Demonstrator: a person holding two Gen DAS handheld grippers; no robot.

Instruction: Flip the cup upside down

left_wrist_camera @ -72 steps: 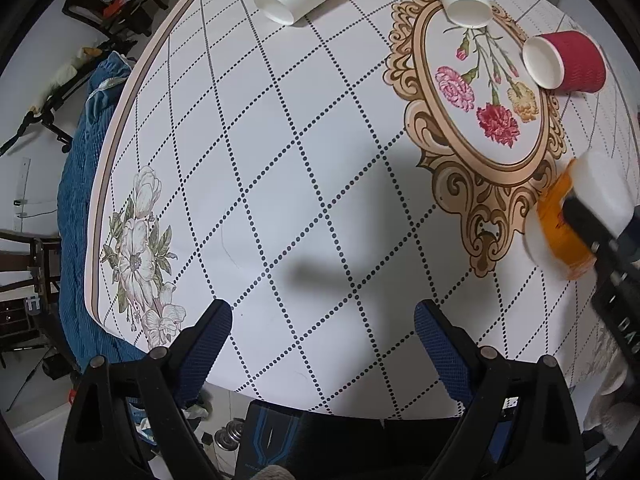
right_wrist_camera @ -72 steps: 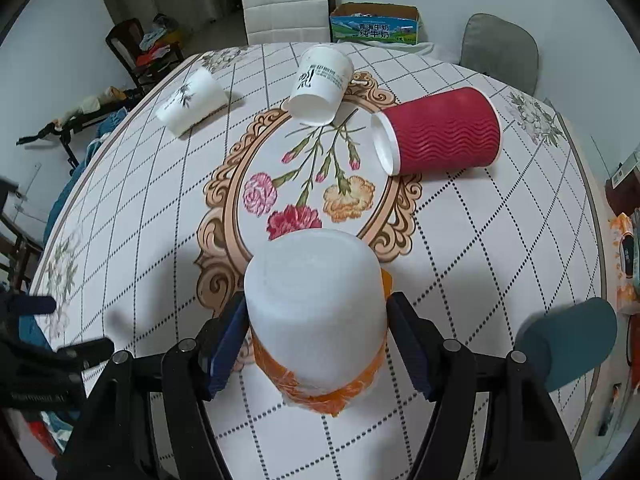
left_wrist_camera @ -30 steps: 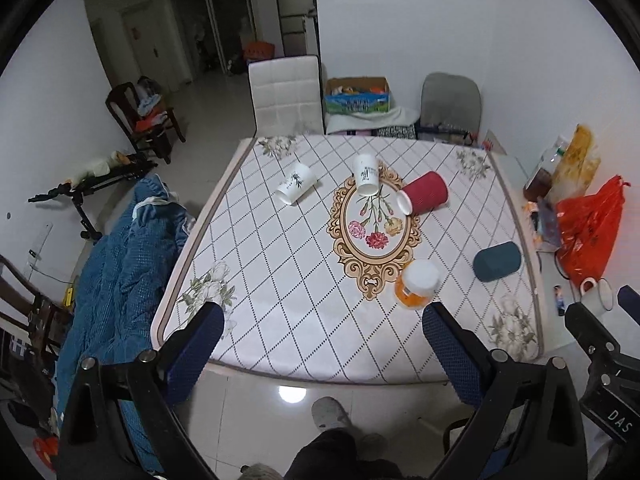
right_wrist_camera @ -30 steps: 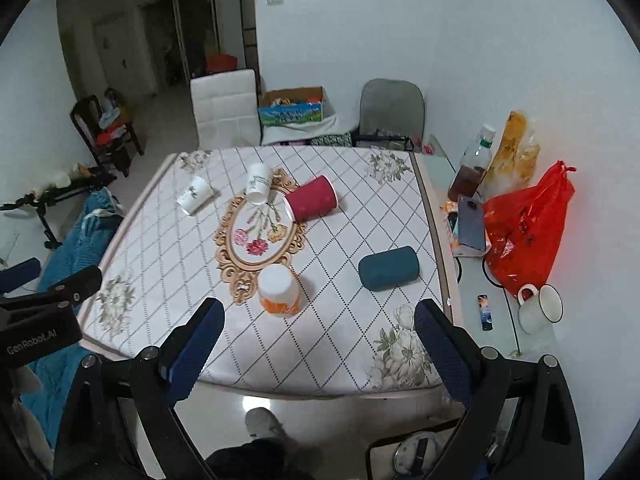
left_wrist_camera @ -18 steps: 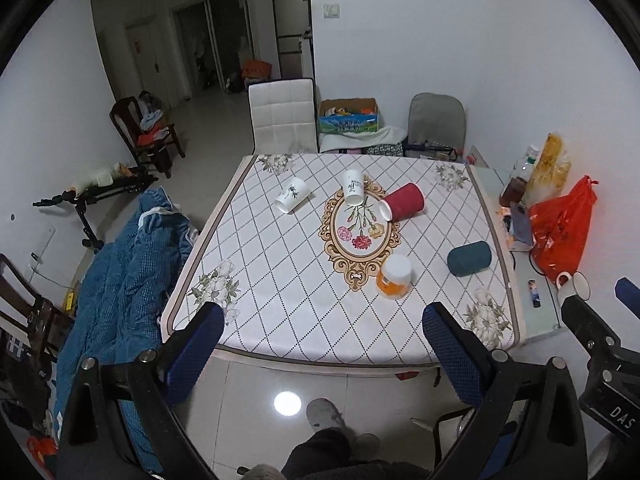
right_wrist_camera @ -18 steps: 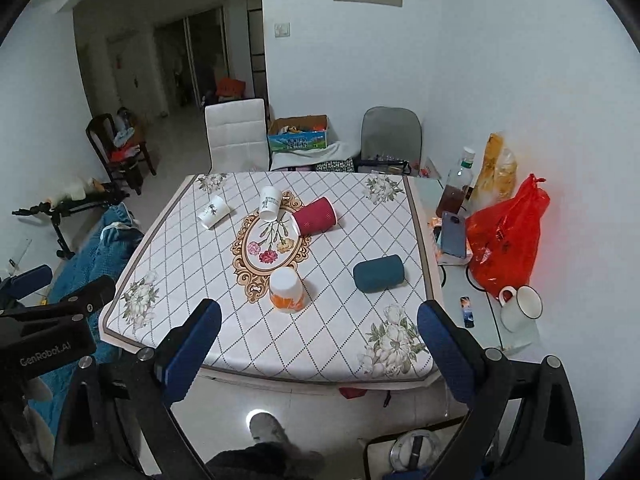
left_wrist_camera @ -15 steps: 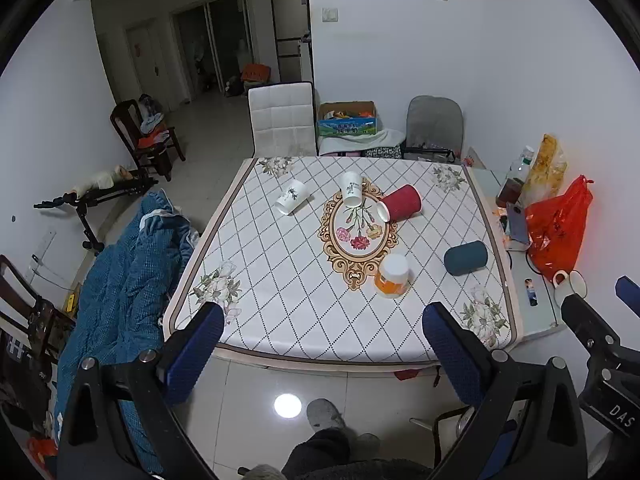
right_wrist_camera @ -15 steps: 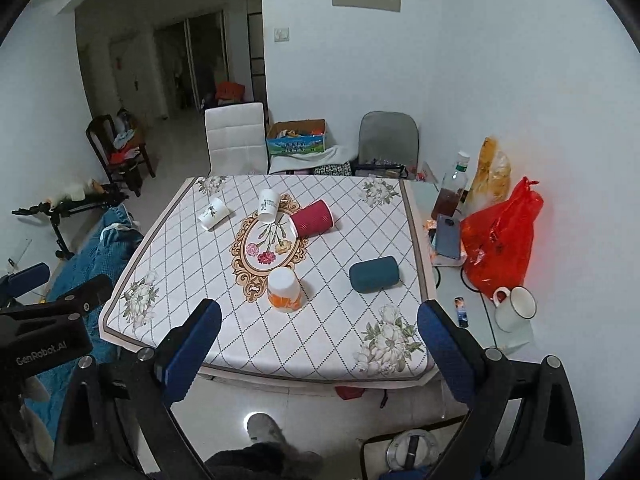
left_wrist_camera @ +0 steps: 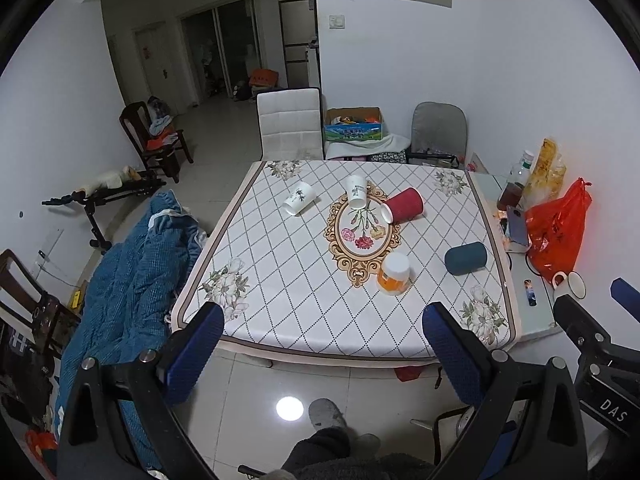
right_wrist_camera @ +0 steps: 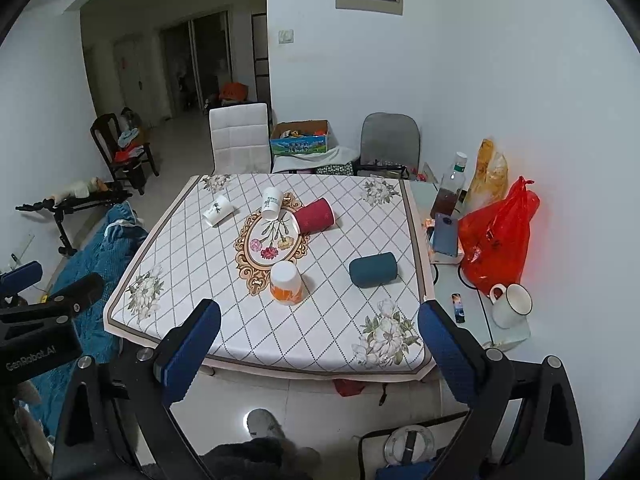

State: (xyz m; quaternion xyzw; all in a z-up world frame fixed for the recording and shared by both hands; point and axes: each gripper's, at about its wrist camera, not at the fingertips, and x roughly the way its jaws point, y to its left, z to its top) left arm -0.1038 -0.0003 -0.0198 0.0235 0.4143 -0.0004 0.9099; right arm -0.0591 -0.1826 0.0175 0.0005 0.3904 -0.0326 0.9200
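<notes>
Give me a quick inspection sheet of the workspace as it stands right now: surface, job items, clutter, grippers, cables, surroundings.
Surface: table with a diamond-pattern floral cloth.
Job's things: orange cup stands upside down; red cup, teal cup and two white cups lie on their sides.
Clutter: side shelf with red bag, mug, bottle, phone.
Grippers: left gripper and right gripper open, empty, back from the table.
Cables: nothing seen on the table.
Surroundings: white chair, grey chair, blue blanket.
</notes>
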